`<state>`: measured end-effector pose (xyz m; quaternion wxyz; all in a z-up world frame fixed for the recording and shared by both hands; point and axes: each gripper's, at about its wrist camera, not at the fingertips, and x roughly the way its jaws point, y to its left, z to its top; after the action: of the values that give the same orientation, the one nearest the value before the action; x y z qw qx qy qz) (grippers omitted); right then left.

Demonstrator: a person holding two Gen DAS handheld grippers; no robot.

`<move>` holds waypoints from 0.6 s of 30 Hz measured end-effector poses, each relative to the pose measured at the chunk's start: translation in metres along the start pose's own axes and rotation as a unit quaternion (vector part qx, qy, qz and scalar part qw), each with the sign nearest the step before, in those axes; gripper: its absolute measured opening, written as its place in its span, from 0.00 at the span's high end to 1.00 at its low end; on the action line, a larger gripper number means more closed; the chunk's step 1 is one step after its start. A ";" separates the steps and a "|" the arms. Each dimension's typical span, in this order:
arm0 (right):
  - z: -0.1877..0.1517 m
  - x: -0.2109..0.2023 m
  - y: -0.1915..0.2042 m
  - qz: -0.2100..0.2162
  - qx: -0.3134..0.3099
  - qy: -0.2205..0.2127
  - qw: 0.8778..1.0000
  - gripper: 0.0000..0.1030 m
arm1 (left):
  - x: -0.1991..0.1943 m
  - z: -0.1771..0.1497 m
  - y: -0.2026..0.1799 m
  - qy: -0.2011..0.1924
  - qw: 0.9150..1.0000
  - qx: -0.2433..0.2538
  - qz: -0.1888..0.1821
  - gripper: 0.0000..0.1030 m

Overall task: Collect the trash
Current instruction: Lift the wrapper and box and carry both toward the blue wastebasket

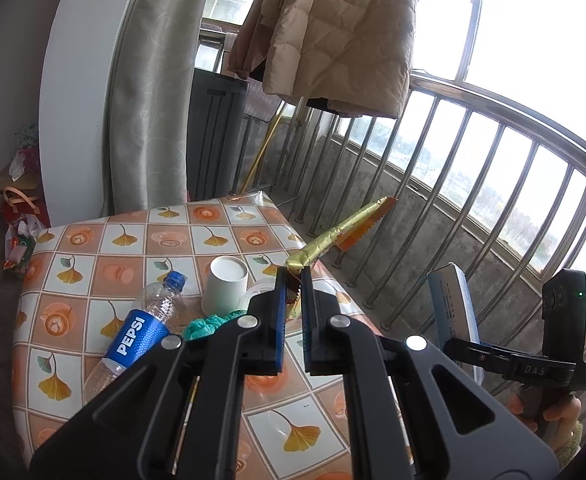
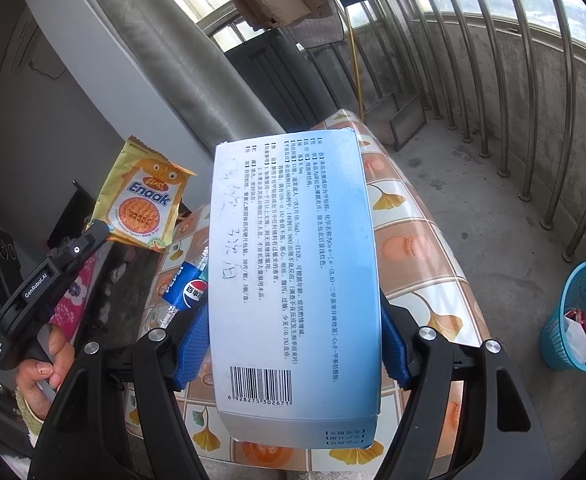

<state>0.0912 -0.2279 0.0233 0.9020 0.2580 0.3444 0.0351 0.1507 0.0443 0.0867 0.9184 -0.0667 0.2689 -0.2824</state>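
on the left of the table [image 1: 73,396], a pepsi bottle [image 1: 135,332] is seen lying on its side with its cap on; it looks empty, so it is judged light, slippery and prone to roll, best taken across the labelled middle. beside it a crumpled teal scrap [image 1: 205,326] is seen, soft and easily pinched anywhere. just behind, a white paper cup [image 1: 226,286] lies tipped over; it is judged light and easily crushed, so a gentle hold at the rim or wall is advised.

the left gripper [image 1: 293,280] is closed on the corner of a yellow snack wrapper [image 2: 141,196], which is held up above the table. the wrapper is thin and floppy, and slip is thought possible with so small a bite.

further right, the right gripper [image 2: 289,344] is clamped across the sides of a blue-and-white medicine box [image 2: 293,280], lifted over the table. the cardboard is judged stiff but crushable. a blue basket [image 2: 581,320] stands on the floor at far right, some trash already inside.
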 end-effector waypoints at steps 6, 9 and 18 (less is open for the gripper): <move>-0.002 -0.015 -0.014 -0.008 0.016 -0.014 1.000 0.33 | 0.005 -0.005 -0.017 0.004 1.000 0.007 -0.014 0.95; -0.002 -0.021 -0.020 -0.012 0.023 -0.020 0.999 0.33 | 0.009 -0.008 -0.025 0.007 1.000 0.010 -0.022 0.95; -0.002 -0.035 -0.036 -0.023 0.041 -0.039 0.998 0.33 | 0.018 -0.008 -0.044 0.008 0.999 0.030 -0.037 0.95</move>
<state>0.0593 -0.2665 0.0260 0.9040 0.2879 0.3158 -0.0104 0.1375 -0.0023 0.0841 0.9066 -0.0471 0.2655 -0.3246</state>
